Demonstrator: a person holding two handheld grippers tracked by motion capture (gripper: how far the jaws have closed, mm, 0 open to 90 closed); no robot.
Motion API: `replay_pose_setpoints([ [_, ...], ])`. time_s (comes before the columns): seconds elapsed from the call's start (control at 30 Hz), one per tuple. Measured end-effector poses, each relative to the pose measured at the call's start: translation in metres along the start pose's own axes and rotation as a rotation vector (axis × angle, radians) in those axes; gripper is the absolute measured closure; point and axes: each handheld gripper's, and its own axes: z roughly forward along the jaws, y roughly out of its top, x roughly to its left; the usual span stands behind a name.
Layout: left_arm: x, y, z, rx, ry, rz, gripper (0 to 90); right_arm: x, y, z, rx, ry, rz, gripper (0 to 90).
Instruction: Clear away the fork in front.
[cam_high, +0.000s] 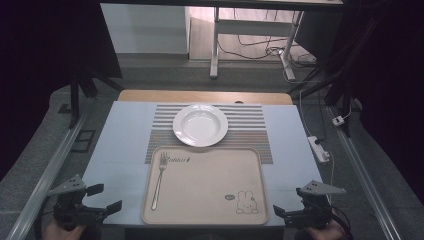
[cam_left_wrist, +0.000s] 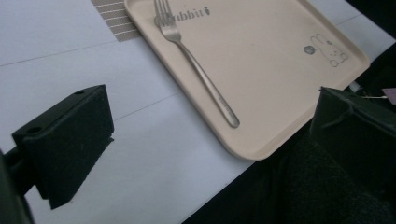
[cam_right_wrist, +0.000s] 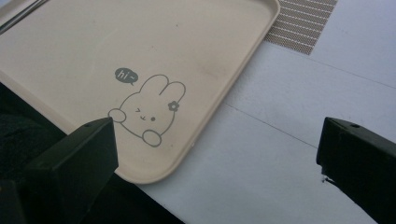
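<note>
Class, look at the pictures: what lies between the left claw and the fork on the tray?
In the left gripper view, bare pale table and the tray's rim separate the left claw from the fork.

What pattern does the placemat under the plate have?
The placemat has grey and white horizontal stripes, best seen in the high view.

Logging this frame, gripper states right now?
Left gripper: open, holding nothing.
Right gripper: open, holding nothing.
</note>
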Motion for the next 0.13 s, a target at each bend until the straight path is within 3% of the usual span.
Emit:
replay_pose_setpoints([
  [0.13,-0.0013,0.0009,0.0025,0.038,0.024,0.002,0.0,0.0003,-0.0006,-0.0004,0.006,-0.003,0.002,0.0],
])
